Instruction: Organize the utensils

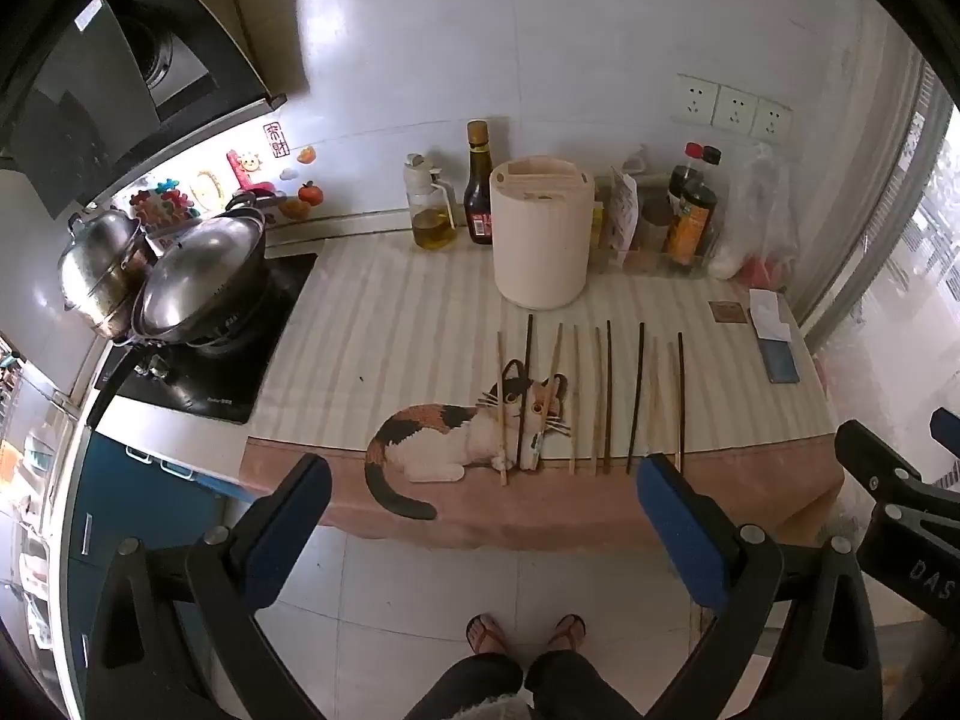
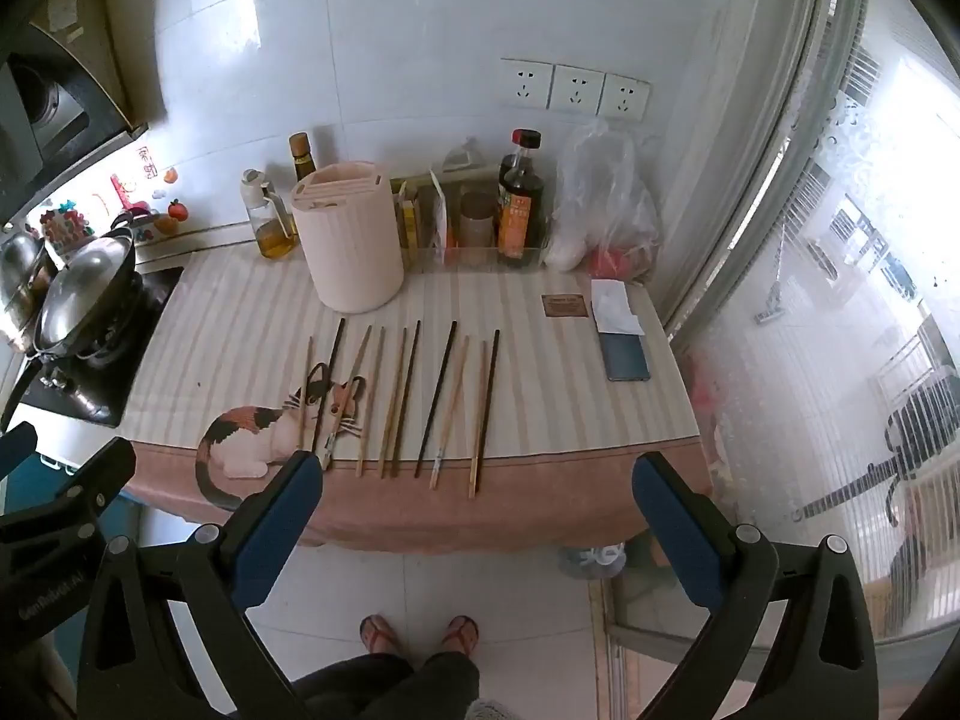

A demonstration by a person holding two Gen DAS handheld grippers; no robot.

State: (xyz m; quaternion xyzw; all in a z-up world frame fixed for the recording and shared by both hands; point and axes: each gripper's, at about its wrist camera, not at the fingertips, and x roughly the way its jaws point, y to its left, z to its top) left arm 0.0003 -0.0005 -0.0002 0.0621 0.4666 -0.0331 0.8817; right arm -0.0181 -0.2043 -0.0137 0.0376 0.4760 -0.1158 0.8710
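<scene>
Several chopsticks (image 1: 606, 402) (image 2: 408, 396), some pale wood and some dark, lie side by side on the striped cloth of the counter. Behind them stands a cream utensil holder (image 1: 542, 237) (image 2: 348, 240) with slots in its top. My left gripper (image 1: 483, 477) hovers open above the counter's front edge, nothing between its blue pads. My right gripper (image 2: 477, 474) is likewise open and empty, held back from the near ends of the chopsticks. Each gripper's black frame shows at the edge of the other's view.
The cloth bears a cat picture (image 1: 468, 426). Bottles (image 1: 478, 186) and jars line the back wall. Lidded pots (image 1: 198, 276) sit on a stove at left. A phone (image 2: 626, 354) and papers lie at the right. A person's sandalled feet (image 1: 525, 633) stand on the tiled floor.
</scene>
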